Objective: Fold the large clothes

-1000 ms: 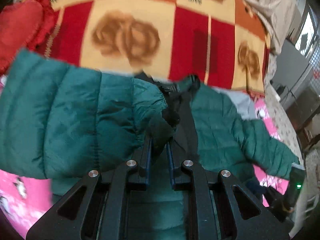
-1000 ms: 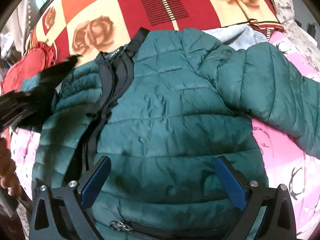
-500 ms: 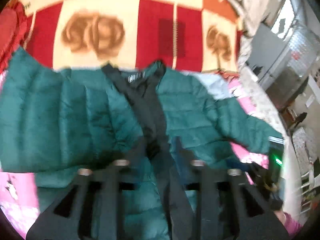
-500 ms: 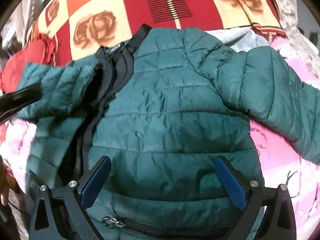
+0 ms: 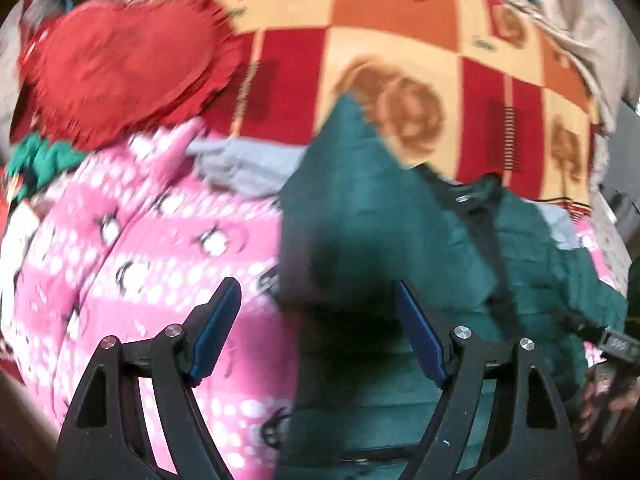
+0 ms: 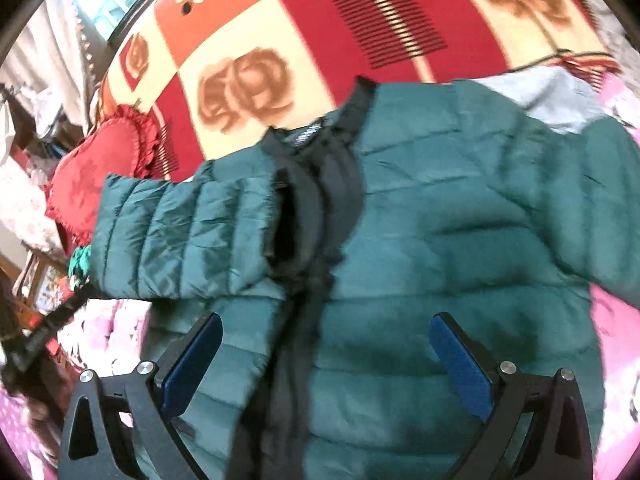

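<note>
Green puffer jacket point(image 6: 440, 240) lies front-up across the centre of the right wrist view on the pink penguin-print cover point(image 5: 140, 260), collar toward the red-and-cream rose blanket point(image 6: 320, 40) at top; one sleeve point(image 6: 180, 236) is folded in across the chest at centre left, the other sleeve spreads out to the right edge. Left gripper point(image 5: 318, 332) and right gripper point(image 6: 326, 364) both spread wide, holding nothing. Judged early: one sleeve in, second sleeve and body folds left to do.

Pink blanket point(image 5: 120, 272) lies bare left of the jacket point(image 6: 440, 220); red cushion point(image 5: 120, 64) crowds the far-left corner.
</note>
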{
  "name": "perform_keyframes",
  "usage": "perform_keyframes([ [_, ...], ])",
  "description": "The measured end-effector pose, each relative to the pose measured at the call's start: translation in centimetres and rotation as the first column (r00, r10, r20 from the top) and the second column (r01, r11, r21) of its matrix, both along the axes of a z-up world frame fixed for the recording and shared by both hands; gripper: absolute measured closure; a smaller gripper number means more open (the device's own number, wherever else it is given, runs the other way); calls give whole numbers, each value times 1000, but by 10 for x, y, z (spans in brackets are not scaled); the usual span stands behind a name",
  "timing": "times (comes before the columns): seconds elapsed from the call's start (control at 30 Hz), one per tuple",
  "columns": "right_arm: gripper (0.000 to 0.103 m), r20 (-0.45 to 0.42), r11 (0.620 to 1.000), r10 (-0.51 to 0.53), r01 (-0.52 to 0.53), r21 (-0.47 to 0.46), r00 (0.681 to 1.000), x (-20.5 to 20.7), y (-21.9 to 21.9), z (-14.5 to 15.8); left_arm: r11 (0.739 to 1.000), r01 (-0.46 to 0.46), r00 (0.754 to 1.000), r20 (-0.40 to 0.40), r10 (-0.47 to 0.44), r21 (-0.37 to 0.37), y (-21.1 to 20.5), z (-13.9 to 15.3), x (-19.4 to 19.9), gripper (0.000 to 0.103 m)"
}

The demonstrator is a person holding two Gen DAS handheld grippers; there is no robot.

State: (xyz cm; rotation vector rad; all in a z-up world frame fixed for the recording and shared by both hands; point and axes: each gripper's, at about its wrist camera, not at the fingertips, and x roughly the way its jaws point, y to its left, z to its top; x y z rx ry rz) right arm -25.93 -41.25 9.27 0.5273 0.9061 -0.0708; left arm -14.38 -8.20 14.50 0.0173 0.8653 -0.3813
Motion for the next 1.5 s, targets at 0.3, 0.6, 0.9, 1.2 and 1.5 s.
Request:
perform_keyframes([
  [0.3,8,-57,997,71,-71,-8,996,83,14,-22,1000,-24,998,-62,22,-19,9,-31,14,24],
  [0.6,63,-61,986,117,-123,-114,991,111,34,-35,999,-27,995,-99,24,-32,9,-42,23,24],
  [0.9,101,71,961,61,-39,-275,996,66,2,25,999,-28,998,-56,26,-42,11,-23,11,24],
  [1.2,88,15,986,142,-140,-91,990,80,11,1,999,-18,997,-74,15,-50,6,-25,2,24],
  [1.5,31,-19,994,111,-111,3,994,109,14,-25,997,-58,994,-92,53,-56,34,-25,4,24],
])
